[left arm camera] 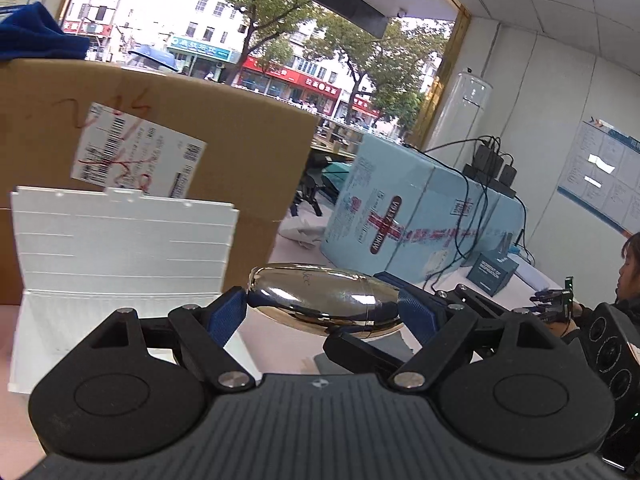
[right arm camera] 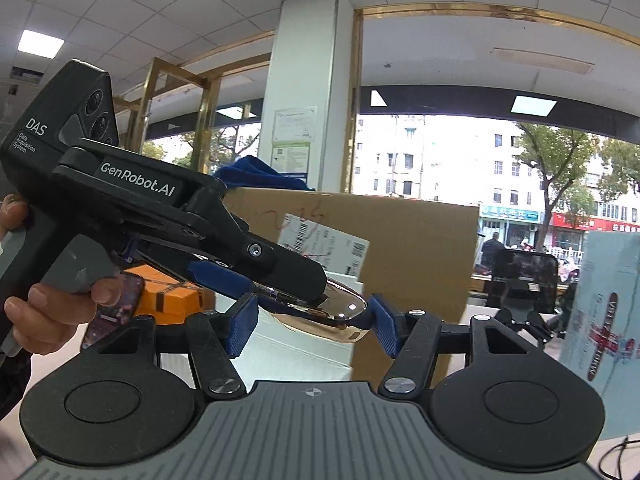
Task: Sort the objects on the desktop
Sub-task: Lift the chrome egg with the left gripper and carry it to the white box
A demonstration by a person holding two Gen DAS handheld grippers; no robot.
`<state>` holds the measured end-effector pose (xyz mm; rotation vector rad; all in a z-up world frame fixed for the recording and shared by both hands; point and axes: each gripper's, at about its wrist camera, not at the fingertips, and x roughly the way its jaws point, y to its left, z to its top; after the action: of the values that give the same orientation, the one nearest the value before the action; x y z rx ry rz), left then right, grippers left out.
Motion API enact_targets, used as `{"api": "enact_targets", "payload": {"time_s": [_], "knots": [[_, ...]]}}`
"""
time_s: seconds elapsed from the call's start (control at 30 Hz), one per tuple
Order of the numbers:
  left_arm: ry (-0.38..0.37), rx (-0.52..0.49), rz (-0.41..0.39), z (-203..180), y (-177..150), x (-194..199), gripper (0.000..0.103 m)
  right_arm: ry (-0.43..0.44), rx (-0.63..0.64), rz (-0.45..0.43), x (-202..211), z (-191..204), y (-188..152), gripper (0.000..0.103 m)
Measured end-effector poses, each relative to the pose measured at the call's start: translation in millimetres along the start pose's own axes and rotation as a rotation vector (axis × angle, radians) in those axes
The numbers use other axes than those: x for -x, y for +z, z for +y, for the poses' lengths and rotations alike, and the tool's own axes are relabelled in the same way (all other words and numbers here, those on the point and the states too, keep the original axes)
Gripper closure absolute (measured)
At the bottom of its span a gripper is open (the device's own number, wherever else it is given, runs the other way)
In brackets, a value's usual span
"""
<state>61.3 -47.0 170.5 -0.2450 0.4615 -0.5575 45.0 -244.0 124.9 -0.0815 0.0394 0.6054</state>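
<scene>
Chrome-bright and egg-shaped, a bottle (left arm camera: 324, 300) is seen in the left wrist view lying crosswise between the blue pads (left arm camera: 228, 314) of the left gripper (left arm camera: 322, 312), which are closed against its two ends; it is held clear of the desk (left arm camera: 280, 344), just right of an open white case (left arm camera: 116, 256) whose lid stands upright. A black finger of the right gripper (left arm camera: 360, 346) is seen under the bottle. Behind stand a cardboard box (left arm camera: 224, 152), a pale blue carton (left arm camera: 404, 216) and a street window; a person is seated at far right. In the right wrist view the bottle (right arm camera: 344, 314) is again seen, clamped by the left gripper (right arm camera: 296, 284) from upper left, while the right gripper (right arm camera: 314, 324) has its own pads (right arm camera: 242, 330) spread on either side of it; contact there cannot be told. A hand (right arm camera: 44, 312) is seen on the left trigger. A handover is judged to be in hand: the right pads should be closed squarely on the slick shell before the left grip is eased, and the bottle kept level, since slipping is likely.
</scene>
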Motion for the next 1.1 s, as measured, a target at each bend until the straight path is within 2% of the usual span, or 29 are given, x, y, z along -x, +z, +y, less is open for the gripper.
{"api": "enact_targets", "payload": {"time_s": [0.23, 0.47, 0.67, 0.97, 1.1], "knots": [[0.113, 0.048, -0.053, 53.3, 4.7, 36.3, 0.022, 0.122, -0.040, 0.013, -51.3, 39.8, 12.4, 0.045], [0.194, 0.107, -0.047, 100.2, 6.3, 45.9, 0.022, 0.202, -0.083, 0.077, -92.5, 60.6, 12.1, 0.045], [0.180, 0.160, 0.019, 125.3, 5.5, 26.3, 0.022, 0.189, -0.128, 0.160, -102.4, 59.6, -2.3, 0.045], [0.184, 0.145, 0.155, 127.8, -9.6, -29.9, 0.021, 0.151, -0.314, 0.391, -123.3, 21.2, -27.5, 0.045], [0.188, 0.169, 0.220, 137.8, -18.0, -48.4, 0.022, 0.117, -0.342, 0.477, -135.4, 17.9, -39.7, 0.045]]}}
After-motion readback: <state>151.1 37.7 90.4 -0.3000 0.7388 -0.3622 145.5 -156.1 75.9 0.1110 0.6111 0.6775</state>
